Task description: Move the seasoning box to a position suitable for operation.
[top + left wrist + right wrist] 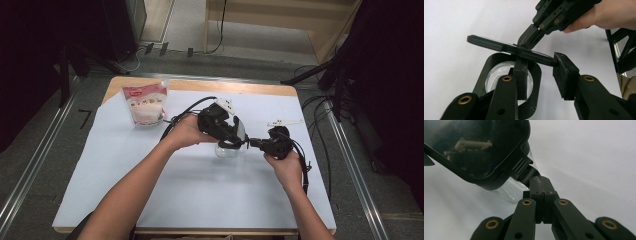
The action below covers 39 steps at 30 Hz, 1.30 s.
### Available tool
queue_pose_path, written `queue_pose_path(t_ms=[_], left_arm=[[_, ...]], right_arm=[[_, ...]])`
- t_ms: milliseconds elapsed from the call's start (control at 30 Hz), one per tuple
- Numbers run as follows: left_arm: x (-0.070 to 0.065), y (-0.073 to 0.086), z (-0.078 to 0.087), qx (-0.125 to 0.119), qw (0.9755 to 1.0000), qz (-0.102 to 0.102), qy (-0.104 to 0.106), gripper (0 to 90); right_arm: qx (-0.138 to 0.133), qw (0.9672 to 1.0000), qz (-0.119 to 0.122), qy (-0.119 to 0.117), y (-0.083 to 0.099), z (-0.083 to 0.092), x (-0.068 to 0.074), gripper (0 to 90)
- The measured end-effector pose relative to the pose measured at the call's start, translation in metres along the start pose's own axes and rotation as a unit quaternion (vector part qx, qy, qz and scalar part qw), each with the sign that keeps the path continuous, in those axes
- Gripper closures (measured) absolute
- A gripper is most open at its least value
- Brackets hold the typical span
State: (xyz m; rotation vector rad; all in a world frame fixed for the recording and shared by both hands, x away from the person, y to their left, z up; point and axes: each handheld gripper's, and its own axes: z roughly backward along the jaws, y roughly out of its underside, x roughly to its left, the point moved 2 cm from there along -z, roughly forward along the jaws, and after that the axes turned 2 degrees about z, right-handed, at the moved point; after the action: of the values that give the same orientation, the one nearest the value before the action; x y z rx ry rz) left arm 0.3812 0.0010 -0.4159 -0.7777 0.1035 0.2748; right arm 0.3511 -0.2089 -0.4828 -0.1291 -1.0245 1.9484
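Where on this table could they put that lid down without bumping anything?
The white sheet lies bare along its near half, between the forearms and left of them. The crowded part is the middle, around the clear glass jar, with the red-and-white pouch at the far left corner.

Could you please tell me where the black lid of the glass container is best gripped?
Grip the ridged tab jutting from the rim of the black lid, coming in from the side, level with the lid. The lid is flat and wide; the tab is thin enough for the jaws. The right gripper is shut on it.
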Motion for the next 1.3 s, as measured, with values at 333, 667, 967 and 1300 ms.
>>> queue_pose_path(t_ms=[333,667,967,1300], left_arm=[[-0.009,-0.008,-0.004,-0.002,0.9999,-0.014,0.004,76.5],[-0.013,-0.018,-0.013,-0.001,0.9997,-0.020,0.010,81.6],[-0.014,-0.023,-0.018,0.004,0.9997,-0.021,0.008,81.2],[-0.014,-0.021,-0.016,-0.003,0.9999,-0.002,0.010,77.4]], right_arm=[[0.000,1.0000,0.000,0.003,0.000,0.000,0.001,90.0],[-0.001,1.0000,0.000,0.003,0.001,0.000,0.001,90.0],[-0.002,1.0000,-0.002,0.001,0.001,0.000,0.001,90.0],[0.006,1.0000,0.003,0.001,0.002,-0.002,0.002,90.0]])
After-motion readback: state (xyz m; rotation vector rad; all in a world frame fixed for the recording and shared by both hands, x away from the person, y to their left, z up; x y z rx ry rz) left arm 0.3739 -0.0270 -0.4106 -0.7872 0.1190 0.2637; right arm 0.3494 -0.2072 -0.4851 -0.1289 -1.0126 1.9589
